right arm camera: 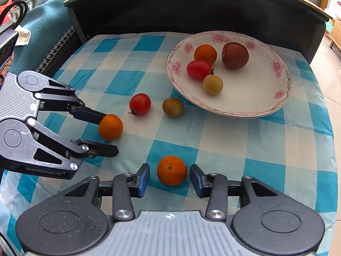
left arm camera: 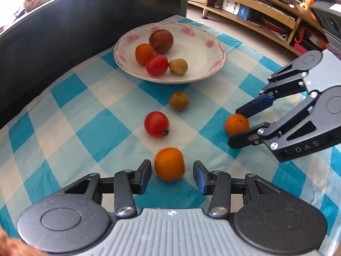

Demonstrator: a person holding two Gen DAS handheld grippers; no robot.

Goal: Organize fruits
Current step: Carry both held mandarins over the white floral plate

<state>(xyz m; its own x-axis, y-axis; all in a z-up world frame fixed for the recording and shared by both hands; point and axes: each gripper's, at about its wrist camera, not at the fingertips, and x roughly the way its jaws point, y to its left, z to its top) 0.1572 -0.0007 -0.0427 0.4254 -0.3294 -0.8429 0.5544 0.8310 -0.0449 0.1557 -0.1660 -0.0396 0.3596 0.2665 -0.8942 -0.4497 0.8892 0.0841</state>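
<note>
Both jaws released: left gripper (left arm camera: 172, 173) around one small orange (left arm camera: 169, 163), right gripper (right arm camera: 169, 178) seemingly clear of another (right arm camera: 171, 170), lower centre.

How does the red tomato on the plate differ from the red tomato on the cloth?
The plate tomato lies in the floral plate, touching an orange; the cloth tomato lies alone on the checked cloth. The plate tomato looks elongated, the cloth tomato rounder. Both are glossy red with a dried stem.

Four fruits (right arm camera: 204, 70) on plate (right arm camera: 251, 111); four (right arm camera: 172, 107) on cloth.
</note>
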